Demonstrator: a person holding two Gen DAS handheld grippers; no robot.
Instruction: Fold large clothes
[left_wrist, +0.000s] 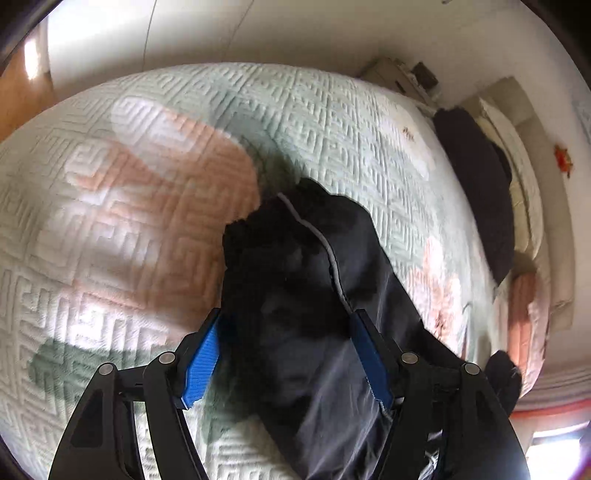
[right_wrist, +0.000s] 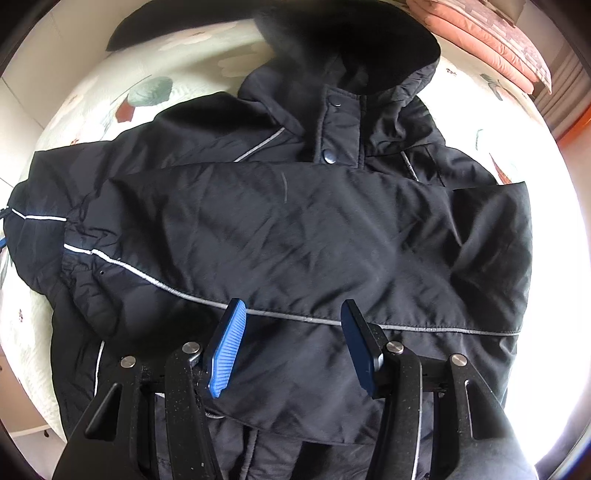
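A black hooded jacket (right_wrist: 295, 229) with grey reflective piping lies front-up on the bed, its hood at the far end. One sleeve is folded across the chest. My right gripper (right_wrist: 293, 314) hovers over that sleeve with its jaws wide apart and nothing between them. In the left wrist view a bunched sleeve of the jacket (left_wrist: 295, 280) fills the space between the blue pads of my left gripper (left_wrist: 288, 321). The pads stand wide apart against the bulky fabric, and I cannot tell whether they grip it.
The bed has a pale green and pink quilted cover (left_wrist: 147, 166). Another dark garment (left_wrist: 476, 184) and pillows (left_wrist: 517, 155) lie at the bed's right end. A folded pink blanket (right_wrist: 491, 40) sits beyond the hood. A white wall runs behind the bed.
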